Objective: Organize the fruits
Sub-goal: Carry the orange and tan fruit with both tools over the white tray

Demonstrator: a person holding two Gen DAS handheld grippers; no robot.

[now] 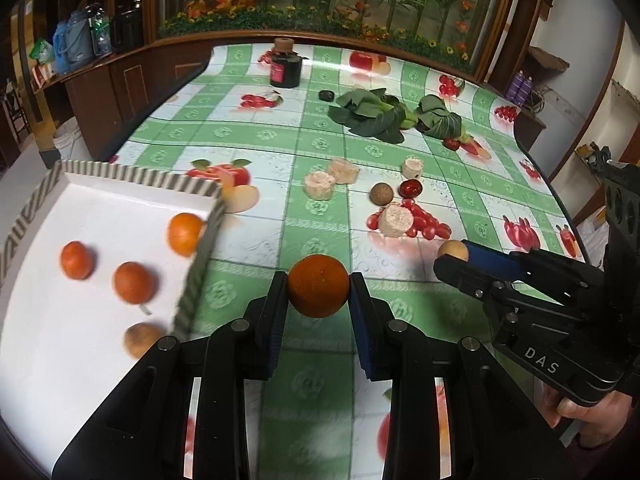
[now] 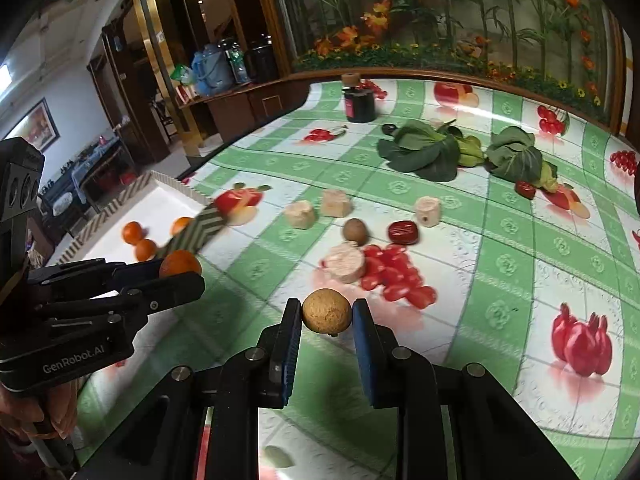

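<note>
Our left gripper (image 1: 318, 286) jaws pinch a small orange (image 1: 318, 285); the right gripper (image 2: 327, 312) jaws pinch a tan longan (image 2: 327, 311). Both look light, round and bruisable, so we grip them gently across the middle.

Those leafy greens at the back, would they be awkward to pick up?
Probably. The leafy greens lie in limp, spread bunches, so they would likely flop and droop. They look light and unlikely to roll. Thin leaves might bruise or tear if pinched.
</note>
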